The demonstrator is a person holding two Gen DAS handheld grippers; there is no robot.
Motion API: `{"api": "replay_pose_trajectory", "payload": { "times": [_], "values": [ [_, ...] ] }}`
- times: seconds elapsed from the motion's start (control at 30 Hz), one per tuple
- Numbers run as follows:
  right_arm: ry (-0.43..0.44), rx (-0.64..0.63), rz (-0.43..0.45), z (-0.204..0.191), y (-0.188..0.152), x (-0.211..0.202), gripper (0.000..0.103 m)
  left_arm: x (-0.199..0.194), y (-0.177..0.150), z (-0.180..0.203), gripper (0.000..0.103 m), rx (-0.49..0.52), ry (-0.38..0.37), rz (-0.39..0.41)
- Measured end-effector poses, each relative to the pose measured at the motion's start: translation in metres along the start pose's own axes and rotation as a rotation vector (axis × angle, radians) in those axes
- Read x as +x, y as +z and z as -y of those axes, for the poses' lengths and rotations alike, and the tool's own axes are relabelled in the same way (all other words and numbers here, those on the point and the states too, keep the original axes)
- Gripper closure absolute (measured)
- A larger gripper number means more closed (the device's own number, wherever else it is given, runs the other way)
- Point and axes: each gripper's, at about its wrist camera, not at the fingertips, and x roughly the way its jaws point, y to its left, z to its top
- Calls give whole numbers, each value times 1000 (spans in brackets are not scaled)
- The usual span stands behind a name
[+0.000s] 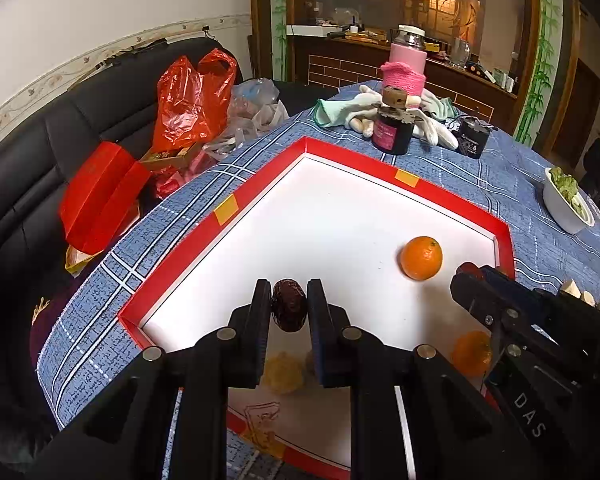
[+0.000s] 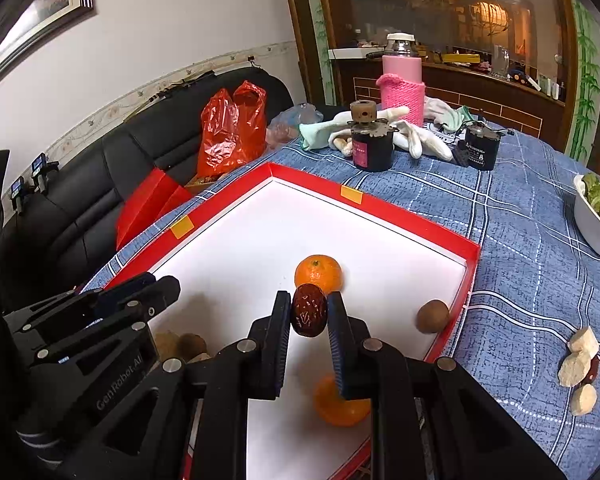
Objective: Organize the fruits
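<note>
Black left gripper (image 1: pixel 288 308), marked "GenRobot.AI", clamps a red date (image 1: pixel 288 310); right gripper (image 2: pixel 309 314), lettered "DAS", clamps another date (image 2: pixel 309 315)

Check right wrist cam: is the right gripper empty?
No, the right gripper is shut on a red date, pinched between its two fingers above the red tray.
</note>
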Motion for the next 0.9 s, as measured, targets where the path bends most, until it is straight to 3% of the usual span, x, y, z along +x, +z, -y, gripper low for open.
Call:
{"api": "replay_pose_trajectory", "payload": {
  "times": [0.9],
  "values": [
    [5,-7,-58,-14,-2,24,85,11,0,-8,87,-4,48,-33]
  ]
}}
